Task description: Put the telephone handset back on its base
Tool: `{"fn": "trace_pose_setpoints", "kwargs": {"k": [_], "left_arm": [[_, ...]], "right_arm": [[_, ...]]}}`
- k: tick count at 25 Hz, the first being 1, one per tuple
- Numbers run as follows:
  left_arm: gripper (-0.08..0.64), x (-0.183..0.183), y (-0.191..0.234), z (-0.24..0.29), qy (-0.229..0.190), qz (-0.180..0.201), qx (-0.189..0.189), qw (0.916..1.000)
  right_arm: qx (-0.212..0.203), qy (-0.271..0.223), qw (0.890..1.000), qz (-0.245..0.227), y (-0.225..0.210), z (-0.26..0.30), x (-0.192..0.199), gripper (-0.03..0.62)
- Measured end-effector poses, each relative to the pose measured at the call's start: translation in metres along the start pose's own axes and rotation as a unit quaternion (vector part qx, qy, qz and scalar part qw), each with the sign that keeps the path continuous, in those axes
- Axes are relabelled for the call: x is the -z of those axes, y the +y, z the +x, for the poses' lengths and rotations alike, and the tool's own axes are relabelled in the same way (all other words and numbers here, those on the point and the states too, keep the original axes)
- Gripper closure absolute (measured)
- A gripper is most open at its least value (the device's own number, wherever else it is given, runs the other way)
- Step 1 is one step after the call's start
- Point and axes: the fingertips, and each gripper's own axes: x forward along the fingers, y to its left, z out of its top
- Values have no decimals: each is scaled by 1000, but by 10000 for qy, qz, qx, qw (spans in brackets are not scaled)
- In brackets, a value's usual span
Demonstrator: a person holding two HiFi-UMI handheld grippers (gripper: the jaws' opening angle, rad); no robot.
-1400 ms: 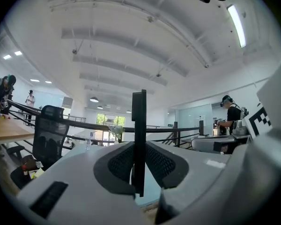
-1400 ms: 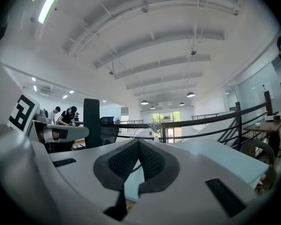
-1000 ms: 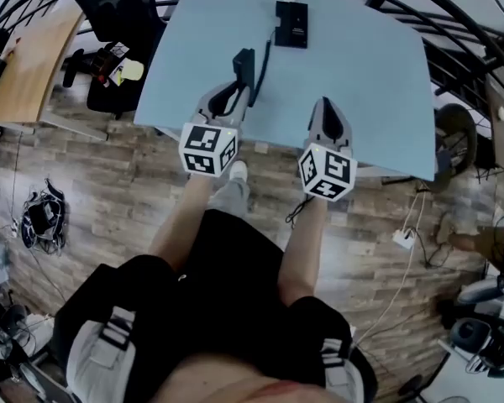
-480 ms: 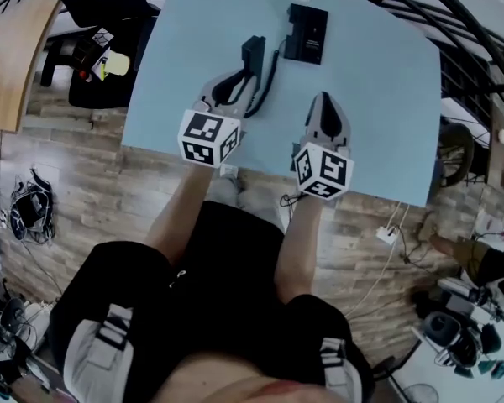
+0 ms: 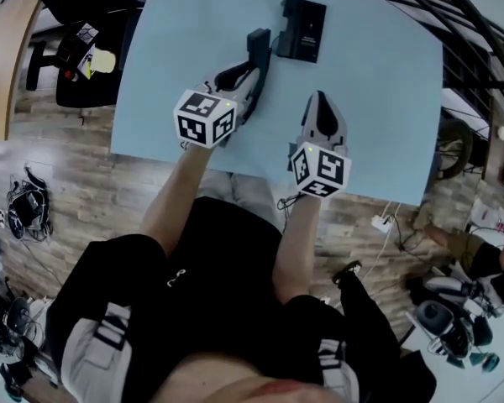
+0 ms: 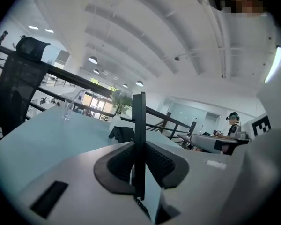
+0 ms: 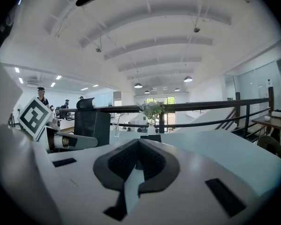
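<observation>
**Left tongs** (image 5: 249,75): clenched on the telephone handset (image 5: 257,50). In the left gripper view the left tongs (image 6: 139,162) pinch the handset (image 6: 139,125) edge-on, with both pads pressed to its flat faces. The handset's long axis runs on from the tongs' own line, away from the person, and it stands above the bench (image 5: 378,116).

**Base** (image 5: 303,28): lies on the bench just ahead of the handset's far end and offset to its right. Its long axis runs nearly parallel to the handset's. The two appear close but not touching.

**Right tongs** (image 5: 322,101): closed on nothing, with the pads together, set nearer the person than the base and clear of the handset.

**Coming move (judgement)**: the left tongs are the nearer. A short carry forward and to the right, then a lowering, should seat the handset.
</observation>
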Motion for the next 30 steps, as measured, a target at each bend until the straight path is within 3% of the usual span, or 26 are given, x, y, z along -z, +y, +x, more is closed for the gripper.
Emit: {"fn": "trace_pose_setpoints", "kwargs": {"k": [8,12,16,21,27,30], "left_arm": [[495,1,30,84,252,-661,717,9949],[495,5,43,124,379,-1152,1125,9862],[495,12,54,155,700,-878,1431,9833],[495,10,65,184,820,-984,1864,9741],[487,20,78,206,989,-1271,1927,9680],[479,31,77,210,1266,-1138,1970,9655]], "right_arm": [[119,336,9994,40,-35,11,19,598],[156,406,9990,107,-50,17,24,598],[215,556,9981,146,-64,20,36,598],[428,720,9962,259,-88,18,50,598],[446,758,9957,302,-99,24,53,598],[422,804,9954,296,-100,27,55,598]]}}
